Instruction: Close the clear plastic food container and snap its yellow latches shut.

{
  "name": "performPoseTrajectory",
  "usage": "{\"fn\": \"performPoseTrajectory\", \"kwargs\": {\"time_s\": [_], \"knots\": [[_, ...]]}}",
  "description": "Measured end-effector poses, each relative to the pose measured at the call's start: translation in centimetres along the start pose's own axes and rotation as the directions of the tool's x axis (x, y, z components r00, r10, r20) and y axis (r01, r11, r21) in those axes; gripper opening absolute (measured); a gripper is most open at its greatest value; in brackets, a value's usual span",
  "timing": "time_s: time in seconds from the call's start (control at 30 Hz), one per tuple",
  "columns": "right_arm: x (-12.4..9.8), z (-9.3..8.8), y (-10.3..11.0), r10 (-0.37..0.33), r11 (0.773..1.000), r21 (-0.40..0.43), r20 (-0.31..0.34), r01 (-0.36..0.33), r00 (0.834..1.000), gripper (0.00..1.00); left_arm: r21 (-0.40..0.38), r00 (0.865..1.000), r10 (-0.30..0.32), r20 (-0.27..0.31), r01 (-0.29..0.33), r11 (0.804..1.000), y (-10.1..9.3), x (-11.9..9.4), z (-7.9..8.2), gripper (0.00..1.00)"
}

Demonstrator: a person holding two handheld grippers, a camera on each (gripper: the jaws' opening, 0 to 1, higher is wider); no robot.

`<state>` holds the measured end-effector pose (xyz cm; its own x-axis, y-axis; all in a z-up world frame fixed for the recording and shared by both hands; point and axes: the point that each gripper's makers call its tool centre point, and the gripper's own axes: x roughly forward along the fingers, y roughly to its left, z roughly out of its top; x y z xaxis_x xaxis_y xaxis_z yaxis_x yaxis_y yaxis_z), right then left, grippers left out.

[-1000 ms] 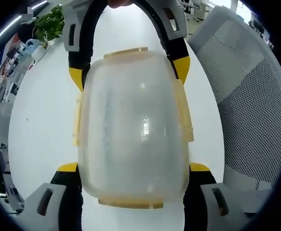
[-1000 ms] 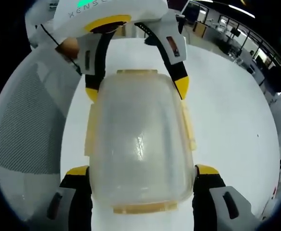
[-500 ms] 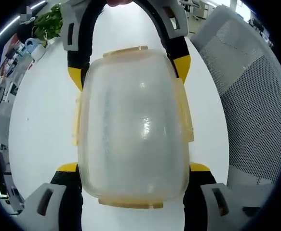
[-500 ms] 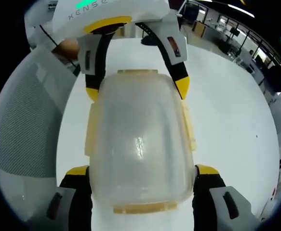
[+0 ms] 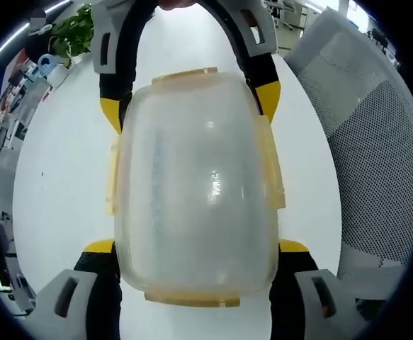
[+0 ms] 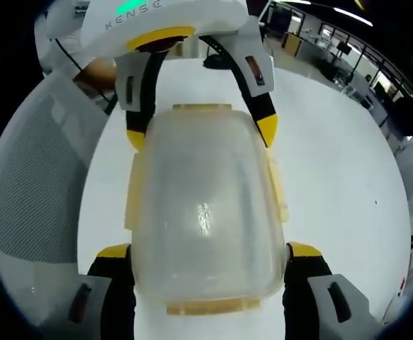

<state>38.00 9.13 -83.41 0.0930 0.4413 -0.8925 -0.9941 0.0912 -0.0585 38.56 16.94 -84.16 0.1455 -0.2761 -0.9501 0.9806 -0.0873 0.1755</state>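
White table [image 5: 57, 163] [image 6: 341, 177], largest surface, carries all items; vs. 1 s ago nothing on it has shifted. Only the background slid slightly: in left gripper view the mesh-back chair [image 5: 376, 142] sits a bit lower/right, in right gripper view the chair [image 6: 36, 177] edges left, i.e. small camera drift.

Clear plastic food container [image 5: 195, 188] [image 6: 206, 205] stands centred between both grippers, lid on, same pose as before. Yellow latches [image 5: 271, 166] [image 6: 275, 188] lie along its 4 sides; whether snapped down, cannot tell.

Left gripper [image 5: 195, 248] [image 6: 200, 131]: its 2 yellow-tipped jaws bracket the container's near end, touching or just beside the walls; clamped or merely alongside, cannot tell. Right gripper [image 6: 207, 249] [image 5: 190, 103] likewise at the opposite end, jaws astride the container; grip state cannot tell.

Room: open-plan office w/ ceiling light strips [image 6: 355, 15], desks at rear. Potted plant [image 5: 71, 32] at table's far edge, cluttered shelves near it.
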Motion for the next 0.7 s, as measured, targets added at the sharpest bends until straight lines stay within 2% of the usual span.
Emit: {"fn": "performPoseTrajectory", "kwargs": {"time_s": [0.7], "knots": [[0.0, -0.1, -2.1, 0.004, 1.000, -0.004, 0.000, -0.004, 1.000, 0.87, -0.006, 1.000, 0.000, -0.002, 0.000, 1.000, 2.0, 0.4, 0.0, 0.88]]}}
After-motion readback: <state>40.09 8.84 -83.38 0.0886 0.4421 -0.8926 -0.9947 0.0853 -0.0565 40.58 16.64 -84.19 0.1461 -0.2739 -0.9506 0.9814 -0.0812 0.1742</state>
